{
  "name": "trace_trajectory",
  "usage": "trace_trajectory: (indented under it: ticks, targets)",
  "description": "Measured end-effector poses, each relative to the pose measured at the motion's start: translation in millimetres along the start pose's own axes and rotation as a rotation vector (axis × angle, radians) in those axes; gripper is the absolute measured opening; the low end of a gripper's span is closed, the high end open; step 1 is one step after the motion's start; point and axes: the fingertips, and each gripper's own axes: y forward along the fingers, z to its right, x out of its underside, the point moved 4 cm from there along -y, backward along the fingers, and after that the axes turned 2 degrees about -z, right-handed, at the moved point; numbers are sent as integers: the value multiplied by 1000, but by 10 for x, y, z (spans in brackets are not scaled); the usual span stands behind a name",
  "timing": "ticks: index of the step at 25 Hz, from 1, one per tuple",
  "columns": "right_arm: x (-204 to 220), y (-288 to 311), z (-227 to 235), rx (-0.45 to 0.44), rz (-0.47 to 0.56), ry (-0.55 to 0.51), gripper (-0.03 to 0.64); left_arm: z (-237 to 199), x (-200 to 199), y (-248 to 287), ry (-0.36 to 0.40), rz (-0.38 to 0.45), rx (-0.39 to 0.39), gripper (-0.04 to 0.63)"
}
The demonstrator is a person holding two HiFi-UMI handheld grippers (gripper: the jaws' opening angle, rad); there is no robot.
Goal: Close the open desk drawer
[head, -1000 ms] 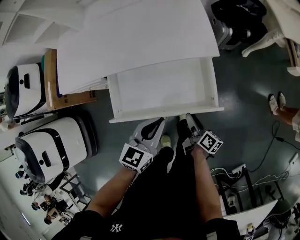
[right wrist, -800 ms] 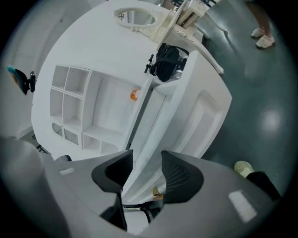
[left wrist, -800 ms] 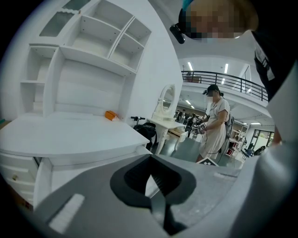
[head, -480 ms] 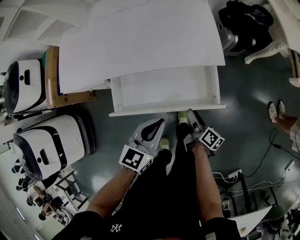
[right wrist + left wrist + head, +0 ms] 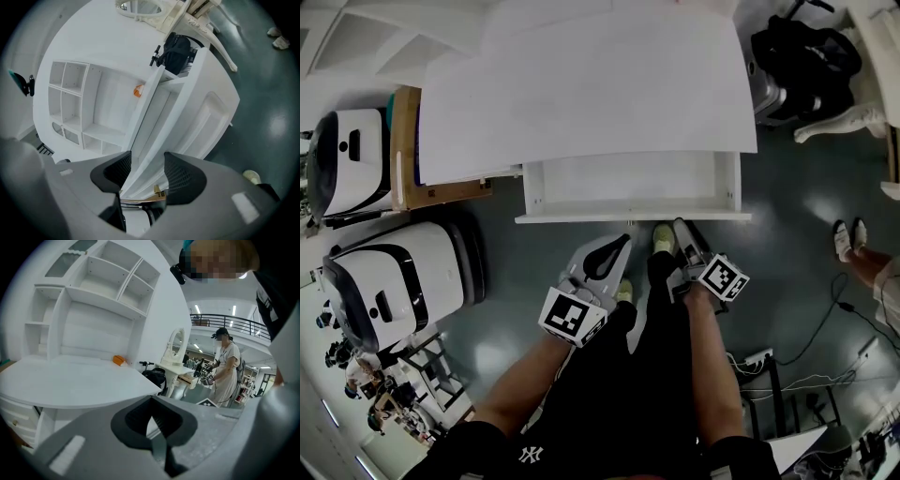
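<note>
The white drawer [image 5: 628, 217] stands partly open under the white desk top [image 5: 581, 84], its front board facing me. My left gripper [image 5: 624, 241] sits just short of that board. Its jaws are shut with nothing in them, and in the left gripper view the left gripper [image 5: 151, 401] points over the desk top [image 5: 70, 380]. My right gripper [image 5: 677, 225] is at the board's right half. In the right gripper view its jaws [image 5: 147, 161] have just been opening, and the drawer's front board [image 5: 154, 136] runs between the pads.
Two white machines [image 5: 394, 281] [image 5: 347, 173] and a cardboard box [image 5: 408, 159] stand left of the desk. A black bag [image 5: 806, 52] lies at the back right. Cables and a power strip [image 5: 759, 361] lie on the floor. Another person [image 5: 227, 366] stands to the right.
The drawer has slid further in under the desk top, so less of its inside shows. Both grippers have followed its front board toward the desk.
</note>
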Motion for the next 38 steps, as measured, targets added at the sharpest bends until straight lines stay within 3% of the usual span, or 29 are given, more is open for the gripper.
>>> trace_trajectory:
  ticks: [12, 38]
  targets:
    - [-294, 311, -77, -54, -49, 6, 254, -75, -153, 236, -1, -3, -41, 0]
    - [-803, 911, -215, -84, -61, -33, 258, -488, -378, 550, -35, -6, -91, 0]
